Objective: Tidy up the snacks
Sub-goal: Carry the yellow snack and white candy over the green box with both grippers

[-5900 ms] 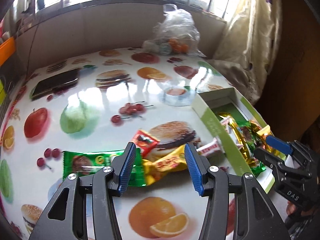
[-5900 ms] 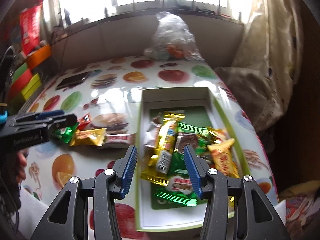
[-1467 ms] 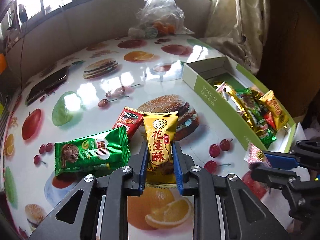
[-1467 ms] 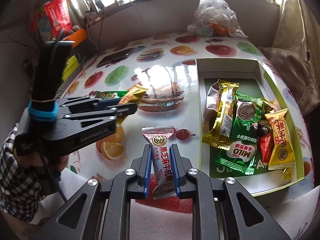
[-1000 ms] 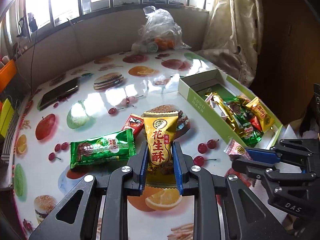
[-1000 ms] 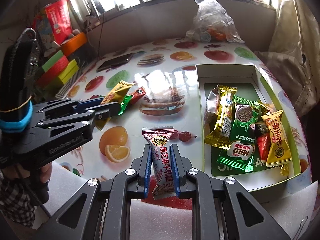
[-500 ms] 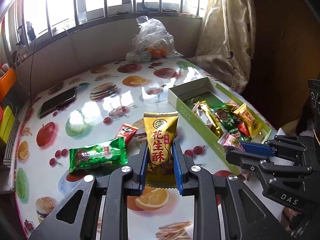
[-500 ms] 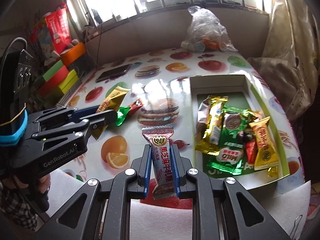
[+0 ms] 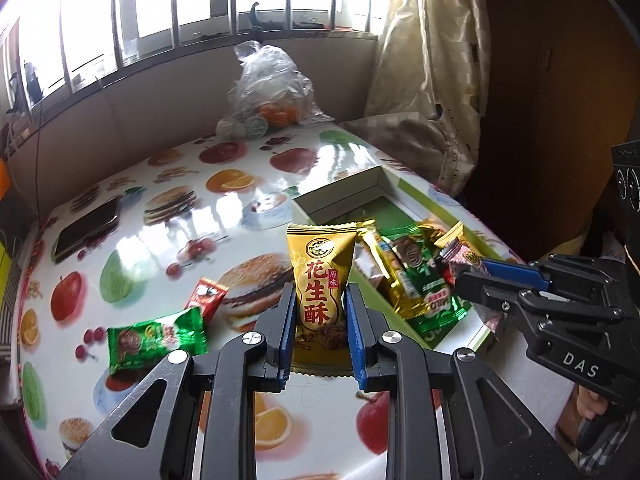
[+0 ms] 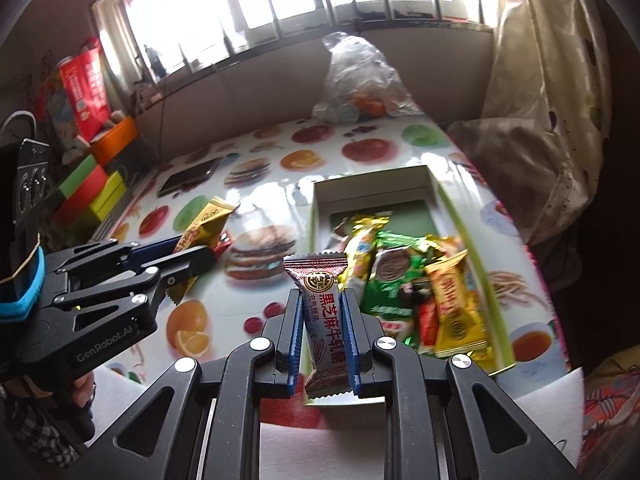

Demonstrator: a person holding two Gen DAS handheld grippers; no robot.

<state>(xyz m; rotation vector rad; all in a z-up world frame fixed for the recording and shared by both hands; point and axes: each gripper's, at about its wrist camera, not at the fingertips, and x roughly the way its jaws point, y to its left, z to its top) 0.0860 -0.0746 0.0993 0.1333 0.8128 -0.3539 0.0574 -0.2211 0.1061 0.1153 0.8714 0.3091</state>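
Observation:
My left gripper [image 9: 320, 330] is shut on a yellow peanut snack packet [image 9: 322, 280] and holds it upright above the table. My right gripper [image 10: 322, 340] is shut on a red and white sesame candy packet [image 10: 324, 320], raised near the front left corner of the green and white box [image 10: 456, 208]. The box holds several snack packets [image 10: 400, 276]. A green snack packet [image 9: 156, 338] and a small red packet [image 9: 206, 298] lie on the table left of my left gripper. The right gripper also shows in the left wrist view [image 9: 468, 270], over the box [image 9: 340, 194].
The fruit-print table [image 9: 224, 216] carries a black phone [image 9: 86, 230] at the back left and a clear plastic bag of fruit [image 9: 270, 92] at the back. Coloured boxes [image 10: 90, 196] stack at the left edge. A curtain [image 9: 432, 80] hangs at the right.
Both grippers have risen higher above the table with their packets. The right gripper has moved toward the box and now sits over its front part.

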